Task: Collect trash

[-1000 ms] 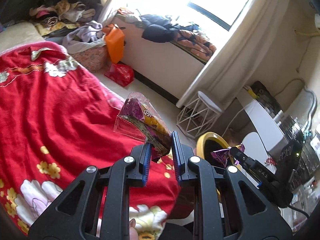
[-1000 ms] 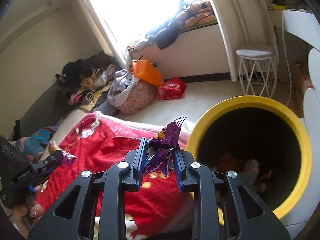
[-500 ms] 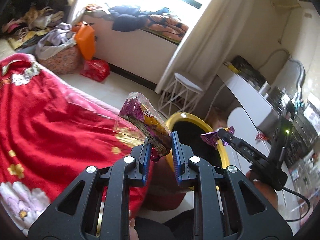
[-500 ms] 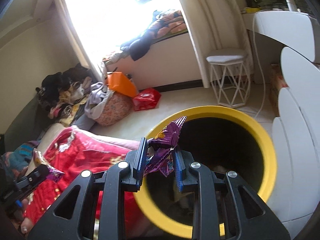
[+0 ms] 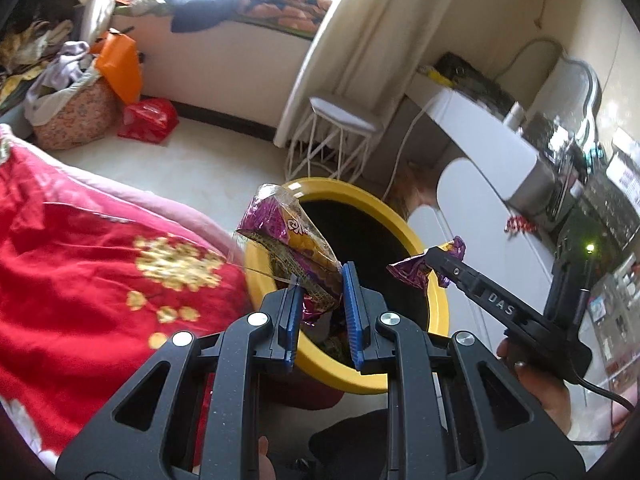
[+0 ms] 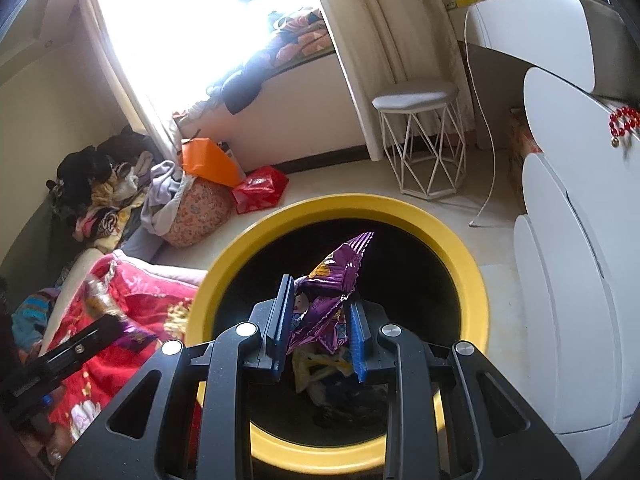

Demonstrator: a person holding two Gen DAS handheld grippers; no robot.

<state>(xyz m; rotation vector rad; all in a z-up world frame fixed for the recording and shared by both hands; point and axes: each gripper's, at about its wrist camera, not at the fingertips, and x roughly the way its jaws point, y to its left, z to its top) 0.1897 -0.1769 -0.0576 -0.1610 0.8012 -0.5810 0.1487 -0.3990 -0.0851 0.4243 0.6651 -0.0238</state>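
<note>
- The right gripper [image 6: 318, 322] was clamped on a crumpled purple wrapper [image 6: 334, 280], held over the dark mouth of the yellow-rimmed bin [image 6: 460, 248]; letting go there, well inside the rim, looked the sound move
- The left gripper [image 5: 320, 308] pinched a purple-and-yellow snack bag [image 5: 288, 236] by its lower end, over the bin's near edge beside the red blanket [image 5: 80, 264]
- That bag probably needed carrying further over the opening before release, lest it catch on the rim
</note>
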